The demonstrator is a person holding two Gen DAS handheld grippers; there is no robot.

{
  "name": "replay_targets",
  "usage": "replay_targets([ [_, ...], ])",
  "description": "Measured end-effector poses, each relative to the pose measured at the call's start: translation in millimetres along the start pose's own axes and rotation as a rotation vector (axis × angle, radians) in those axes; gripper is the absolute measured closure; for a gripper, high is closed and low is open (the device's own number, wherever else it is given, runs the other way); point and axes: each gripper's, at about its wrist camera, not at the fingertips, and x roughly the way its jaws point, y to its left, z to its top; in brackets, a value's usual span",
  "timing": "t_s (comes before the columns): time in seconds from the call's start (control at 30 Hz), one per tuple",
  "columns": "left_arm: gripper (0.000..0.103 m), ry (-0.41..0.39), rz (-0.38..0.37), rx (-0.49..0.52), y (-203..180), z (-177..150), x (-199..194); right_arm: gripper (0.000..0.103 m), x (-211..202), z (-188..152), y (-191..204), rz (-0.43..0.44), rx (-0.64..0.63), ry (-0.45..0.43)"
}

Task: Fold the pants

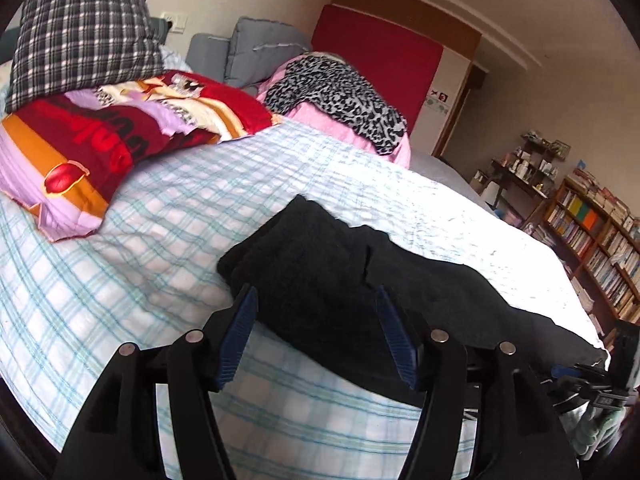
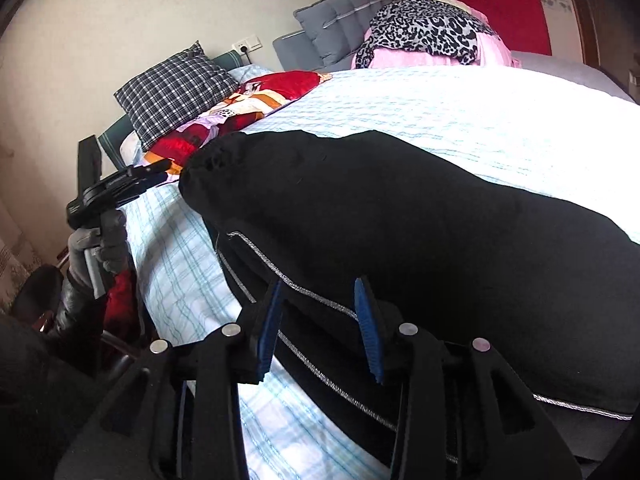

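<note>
Black pants (image 1: 320, 264) lie folded lengthwise on the checked bedsheet (image 1: 160, 240), running along the bed's near edge. In the right wrist view the pants (image 2: 420, 220) show silver side stripes. My left gripper (image 1: 316, 300) is open, its blue pads either side of the pants' near end, just above the cloth. My right gripper (image 2: 320, 292) is open over the striped edge of the pants. The left gripper also shows in the right wrist view (image 2: 156, 172), held by a gloved hand off the bed's left side.
A colourful red pillow (image 1: 100, 148), a plaid cushion (image 1: 84, 28), grey cushions (image 1: 260, 48) and a leopard-print garment on pink cloth (image 1: 340, 96) lie at the head of the bed. Bookshelves (image 1: 592, 236) stand at the right.
</note>
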Motion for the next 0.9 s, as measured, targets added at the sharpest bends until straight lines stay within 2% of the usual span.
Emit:
replay_targets([
  [0.2,0.041,0.099,-0.192,0.198,-103,-11,39,0.065,14,-12,10,-0.005,0.007,0.065],
  [0.33,0.041,0.222,-0.312,0.307,-167,-41,73,0.065,8,-28,17,-0.005,0.004,0.072],
  [0.43,0.041,0.312,-0.371,0.363,-202,-67,93,0.065,7,-37,13,0.006,0.036,0.073],
  [0.57,0.041,0.406,-0.386,0.413,-225,-92,112,0.065,-2,-43,10,0.015,0.061,0.042],
  [0.7,0.041,0.397,-0.370,0.466,-223,-104,108,0.065,-22,-49,-2,-0.013,0.116,-0.013],
  [0.77,0.041,0.401,-0.375,0.464,-222,-104,108,0.065,-39,-54,-14,-0.053,0.170,-0.058],
  [0.9,0.041,0.398,-0.374,0.475,-222,-105,107,0.065,-87,-69,-53,-0.204,0.333,-0.183],
])
